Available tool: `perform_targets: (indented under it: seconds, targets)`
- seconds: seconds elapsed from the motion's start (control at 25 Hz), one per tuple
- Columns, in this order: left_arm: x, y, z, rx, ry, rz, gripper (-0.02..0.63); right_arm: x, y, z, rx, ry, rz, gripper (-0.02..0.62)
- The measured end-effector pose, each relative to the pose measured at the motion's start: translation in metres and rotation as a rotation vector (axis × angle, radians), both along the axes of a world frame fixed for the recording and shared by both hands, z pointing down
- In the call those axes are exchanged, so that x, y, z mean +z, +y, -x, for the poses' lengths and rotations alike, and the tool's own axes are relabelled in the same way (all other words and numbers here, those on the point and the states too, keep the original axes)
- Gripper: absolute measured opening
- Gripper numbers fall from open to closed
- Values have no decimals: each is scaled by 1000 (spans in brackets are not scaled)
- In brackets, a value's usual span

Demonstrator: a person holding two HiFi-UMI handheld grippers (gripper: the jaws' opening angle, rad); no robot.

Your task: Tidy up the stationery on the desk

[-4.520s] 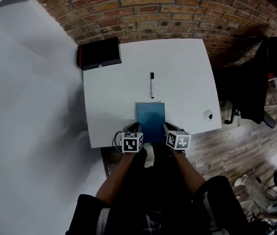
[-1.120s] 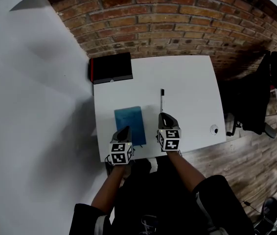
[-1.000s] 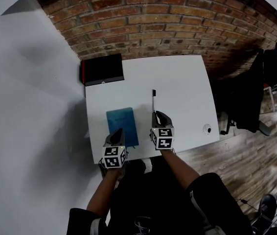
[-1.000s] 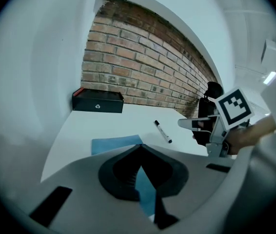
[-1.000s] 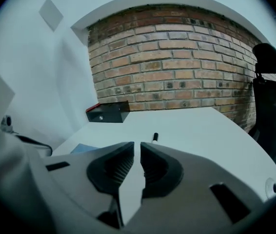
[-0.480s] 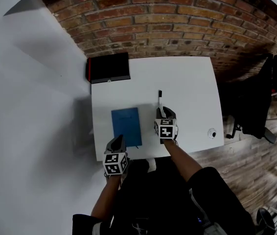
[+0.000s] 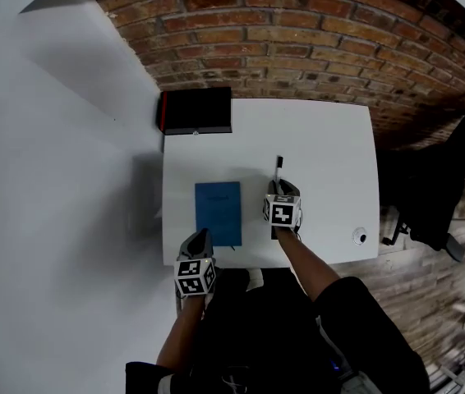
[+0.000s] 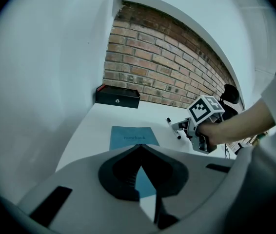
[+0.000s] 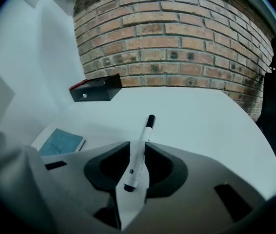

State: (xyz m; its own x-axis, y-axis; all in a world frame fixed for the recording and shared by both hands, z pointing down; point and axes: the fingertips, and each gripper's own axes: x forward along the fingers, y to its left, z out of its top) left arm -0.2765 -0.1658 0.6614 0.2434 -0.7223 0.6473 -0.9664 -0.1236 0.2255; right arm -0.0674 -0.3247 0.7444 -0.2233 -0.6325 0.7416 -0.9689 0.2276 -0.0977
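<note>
The desk (image 7: 323, 162) is a white, square top that stands with its far edge against a red brick wall (image 7: 298, 48). On the left side a plain white wall (image 7: 68, 179) runs along the desk, and on the right there is a wooden floor (image 7: 430, 286) with a black chair (image 7: 430, 195) on it.

In the far left corner of the desk lies a black box (image 7: 197, 110) with a red edge. A blue notebook (image 7: 218, 212) lies flat on the near left part, its long sides parallel to the side of the desk. A small white round thing (image 7: 359, 236) sits near the near right corner, well apart from the rest.

The marker (image 7: 278, 171), white with a black cap, lies on the desk just to the right of the notebook, the cap pointing to the brick wall. The right gripper (image 7: 280, 185) is down over its near end. Its jaws have just been opening and stand apart, with the marker's white barrel (image 9: 140, 150) lying between them; the pads do not seem to press on it.

The left gripper (image 7: 200, 236) is at the near edge of the desk, just before the near end of the notebook. Its jaws are closed together and hold nothing.
</note>
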Motion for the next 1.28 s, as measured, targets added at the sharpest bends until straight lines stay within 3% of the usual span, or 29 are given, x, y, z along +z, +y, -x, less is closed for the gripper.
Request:
perform_targets:
  seconds: [0.2, 0.56, 1.28]
  targets:
    - [3, 5, -1, -22, 2, 15, 15, 8, 0, -6, 20, 14, 35, 86]
    - [10, 14, 0, -30, 4, 35, 15, 7, 1, -11, 91, -63, 78, 84]
    - [4, 12, -7, 46, 25, -5, 15, -25, 22, -18, 120, -84, 8, 80]
